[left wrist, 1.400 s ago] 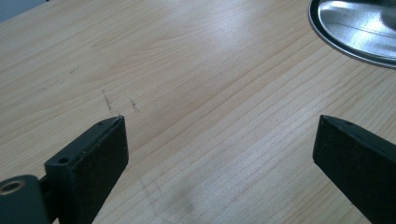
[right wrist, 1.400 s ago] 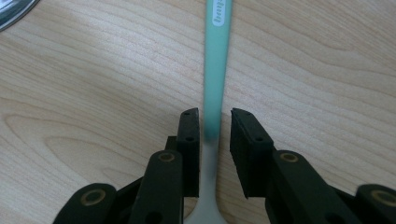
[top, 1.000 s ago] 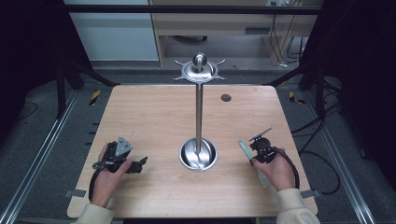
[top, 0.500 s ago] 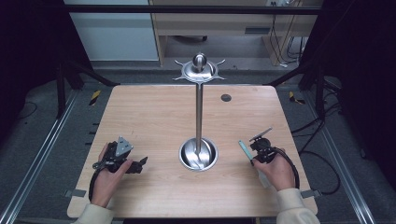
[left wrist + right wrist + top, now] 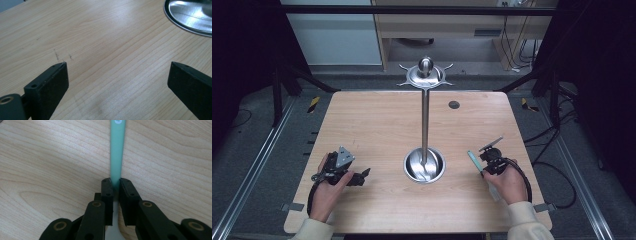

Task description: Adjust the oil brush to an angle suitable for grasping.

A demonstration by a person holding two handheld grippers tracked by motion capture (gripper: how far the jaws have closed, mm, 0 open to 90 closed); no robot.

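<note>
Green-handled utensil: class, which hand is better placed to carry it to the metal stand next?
Right. The right tongs have just been closing on the green-handled utensil. The left tongs stand open over bare table, beside the metal stand.

Two handheld grippers: left gripper [image 5: 362, 174], right gripper [image 5: 480, 159]. One metal stand [image 5: 425, 125] with round base. One green-handled utensil [image 5: 474, 161], possibly a toothbrush. One wooden table [image 5: 377, 120].

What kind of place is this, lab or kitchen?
Likely a lab data-collection bench: a bare wooden table set inside a dark metal frame, cables trailing on grey floor, and a steel stand as the only prop. No kitchen fittings in view.
</note>
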